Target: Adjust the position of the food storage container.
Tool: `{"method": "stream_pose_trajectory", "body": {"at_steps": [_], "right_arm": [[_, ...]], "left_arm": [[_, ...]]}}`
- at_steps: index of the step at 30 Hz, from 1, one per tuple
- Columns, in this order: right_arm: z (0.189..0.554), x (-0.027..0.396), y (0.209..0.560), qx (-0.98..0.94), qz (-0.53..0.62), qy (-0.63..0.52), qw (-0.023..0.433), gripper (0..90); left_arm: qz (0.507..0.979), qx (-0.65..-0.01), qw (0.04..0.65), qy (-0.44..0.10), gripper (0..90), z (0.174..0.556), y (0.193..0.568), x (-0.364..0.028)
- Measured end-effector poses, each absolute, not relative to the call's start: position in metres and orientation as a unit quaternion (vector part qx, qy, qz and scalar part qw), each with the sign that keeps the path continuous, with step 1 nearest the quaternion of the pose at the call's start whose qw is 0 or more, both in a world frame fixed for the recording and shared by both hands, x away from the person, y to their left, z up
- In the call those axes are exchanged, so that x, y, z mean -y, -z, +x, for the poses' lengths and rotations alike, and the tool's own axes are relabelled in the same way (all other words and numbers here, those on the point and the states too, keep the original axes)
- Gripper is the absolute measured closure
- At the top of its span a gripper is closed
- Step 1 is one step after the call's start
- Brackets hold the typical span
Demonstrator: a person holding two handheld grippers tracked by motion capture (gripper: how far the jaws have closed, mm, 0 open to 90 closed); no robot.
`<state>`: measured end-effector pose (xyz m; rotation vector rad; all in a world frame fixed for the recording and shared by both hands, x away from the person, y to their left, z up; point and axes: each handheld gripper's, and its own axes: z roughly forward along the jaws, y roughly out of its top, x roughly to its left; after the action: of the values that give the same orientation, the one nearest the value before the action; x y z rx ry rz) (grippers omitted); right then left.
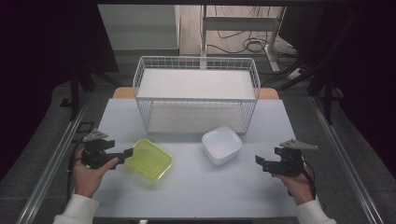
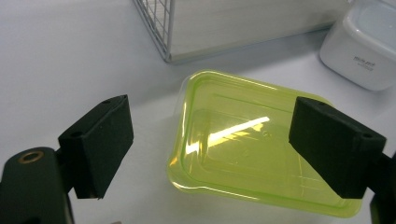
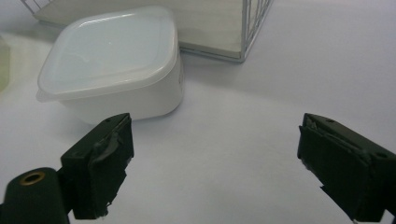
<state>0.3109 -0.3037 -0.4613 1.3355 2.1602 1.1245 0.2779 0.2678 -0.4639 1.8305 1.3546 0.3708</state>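
Observation:
A translucent yellow-green lid [image 1: 150,159] lies flat on the table at the left; in the left gripper view the lid [image 2: 252,149] sits between and just beyond the jaws. My left gripper [image 1: 130,152] is open, its tips at the lid's left edge [image 2: 210,151]. A white square container [image 1: 222,144] with its own lid on stands right of centre, seen close in the right gripper view [image 3: 112,65]. My right gripper [image 1: 259,161] is open on bare table to the right of that container [image 3: 215,163], holding nothing.
A white wire basket [image 1: 196,93] with a white board inside stands at the back middle of the pale table [image 1: 196,196]. Its corner appears in the left gripper view [image 2: 159,32] and its wire side [image 3: 252,28] in the right gripper view. Cables lie on the floor beyond.

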Motion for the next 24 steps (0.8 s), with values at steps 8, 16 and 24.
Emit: {"method": "stream_pose_trajectory", "body": {"at_steps": [8,16,24], "right_arm": [[0.315,0.305,0.458,-0.764,0.477,-0.397,0.176,13.2],[0.309,0.297,0.455,-0.773,0.466,-0.395,0.169,17.0],[0.311,0.295,0.461,-0.782,0.462,-0.387,0.160,17.6]], "left_arm": [[0.725,-0.537,0.405,-0.145,13.0,0.273,0.465,-0.271],[0.722,-0.536,0.415,-0.139,15.1,0.269,0.460,-0.277],[0.727,-0.538,0.404,-0.134,16.3,0.275,0.465,-0.278]]}}
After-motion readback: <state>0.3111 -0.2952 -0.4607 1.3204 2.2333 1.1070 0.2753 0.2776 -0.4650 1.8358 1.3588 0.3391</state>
